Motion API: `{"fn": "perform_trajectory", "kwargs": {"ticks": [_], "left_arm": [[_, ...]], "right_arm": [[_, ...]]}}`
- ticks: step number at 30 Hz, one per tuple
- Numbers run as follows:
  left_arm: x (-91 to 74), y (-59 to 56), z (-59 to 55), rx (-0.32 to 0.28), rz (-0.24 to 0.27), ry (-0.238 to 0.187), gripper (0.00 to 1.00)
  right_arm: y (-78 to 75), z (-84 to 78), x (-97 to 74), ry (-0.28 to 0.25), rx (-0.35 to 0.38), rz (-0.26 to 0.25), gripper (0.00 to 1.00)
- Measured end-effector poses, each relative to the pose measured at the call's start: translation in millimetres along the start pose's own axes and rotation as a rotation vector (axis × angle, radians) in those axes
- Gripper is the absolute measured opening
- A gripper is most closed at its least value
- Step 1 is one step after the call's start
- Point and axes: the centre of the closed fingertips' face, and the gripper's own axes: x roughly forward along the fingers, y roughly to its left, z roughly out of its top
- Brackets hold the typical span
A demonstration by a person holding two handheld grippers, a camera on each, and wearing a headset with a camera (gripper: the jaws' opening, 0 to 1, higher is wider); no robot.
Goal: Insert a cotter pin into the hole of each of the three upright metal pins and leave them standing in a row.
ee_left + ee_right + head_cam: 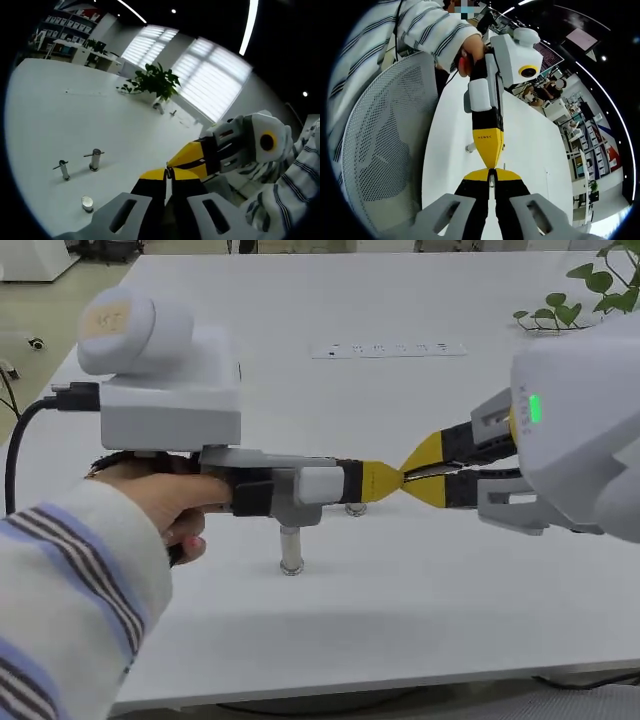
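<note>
We are holding the left hand-held gripper and right hand-held gripper clenched, tip to tip, above the bench. The bare metal pin is standing beneath. It looks stiff, slick and tippy, so we are favouring its lower shaft.

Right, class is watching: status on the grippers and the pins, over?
Left gripper and right gripper shut, tip to tip above the table. Two metal pins cottered; third pin: hole unseen. Nothing blocking.
</note>
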Motion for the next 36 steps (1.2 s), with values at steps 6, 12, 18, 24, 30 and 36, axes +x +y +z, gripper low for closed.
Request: {"fn": "perform_trajectory", "kwargs": {"ticks": [6,12,18,24,30,36], "left_arm": [[2.3,2.2,-5.0,-0.002,0.016,0.015,0.0],[-3.4,7.3,-1.9,0.008,0.048,-0.005,0.0],[-18.1,4.9,6.5,0.155,0.068,-0.025,0.0],[-30.6,-6.1,10.0,0.244,0.061,-0.036,0.0],[-36.9,-15.5,12.5,0.348,0.028,-0.058,0.0],[-45.5,-22.1,13.3,0.459,0.004,-0.058,0.0]], "right_arm": [[3.7,-5.0,2.7,-0.019,0.013,0.006,0.0],[0.6,-10.8,2.5,-0.054,0.065,0.019,0.04],[4.5,-22.4,2.7,-0.097,0.218,0.131,0.15],[5.0,-36.6,2.7,-0.072,0.207,0.23,0.23],[10.8,-21.3,-1.6,-0.181,0.345,0.364,0.26],[13.2,-0.2,-9.3,-0.28,0.492,0.465,0.27]]}}
